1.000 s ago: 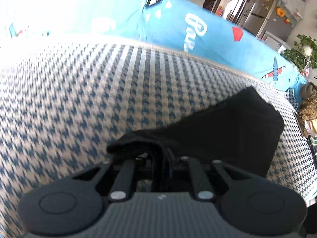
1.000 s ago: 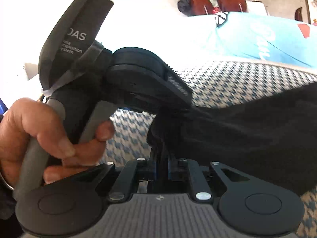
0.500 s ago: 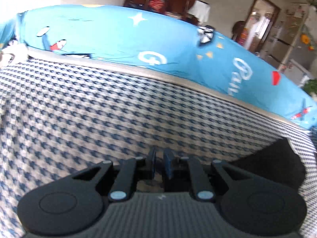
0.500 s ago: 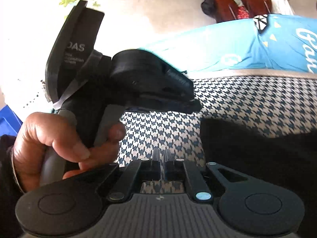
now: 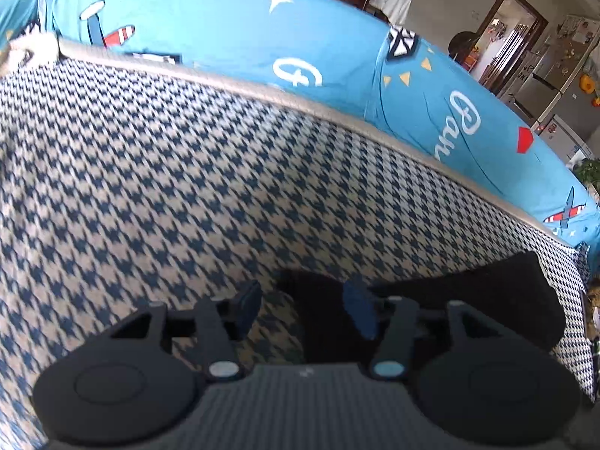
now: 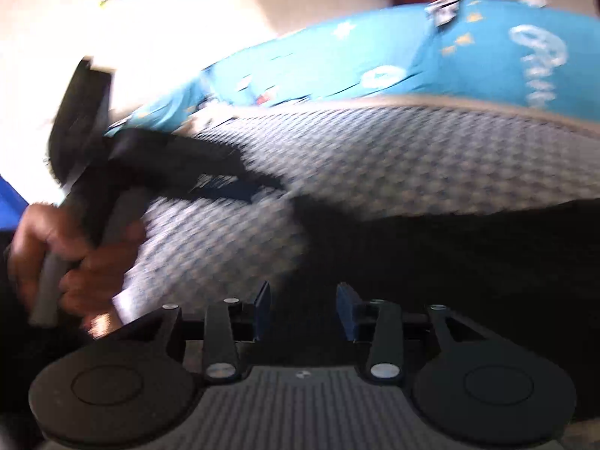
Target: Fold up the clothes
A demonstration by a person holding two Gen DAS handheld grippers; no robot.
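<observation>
Both claws stand apart, jaws just been opening, nothing clamped. We have the left gripper (image 5: 302, 309) over the near-left corner of the black garment (image 5: 468, 300); cloth lies under the gap, pads not pressing on it. Right gripper (image 6: 303, 309) sits over the same garment's left edge (image 6: 450, 255), also clear of it. Our read: jaws apart because the fold is laid down, or we're lining up a new pinch; can't tell which. The left hand (image 6: 71, 258) shows in the right view, gripping its handle. The garment lies flat on the houndstooth cover (image 5: 187, 187), toward its right end. Behind it, blue printed fabric (image 5: 225, 26). Room beyond: doorway (image 5: 502, 33), fridge (image 5: 558, 86), plant at the edge. Right view is motion-blurred.
</observation>
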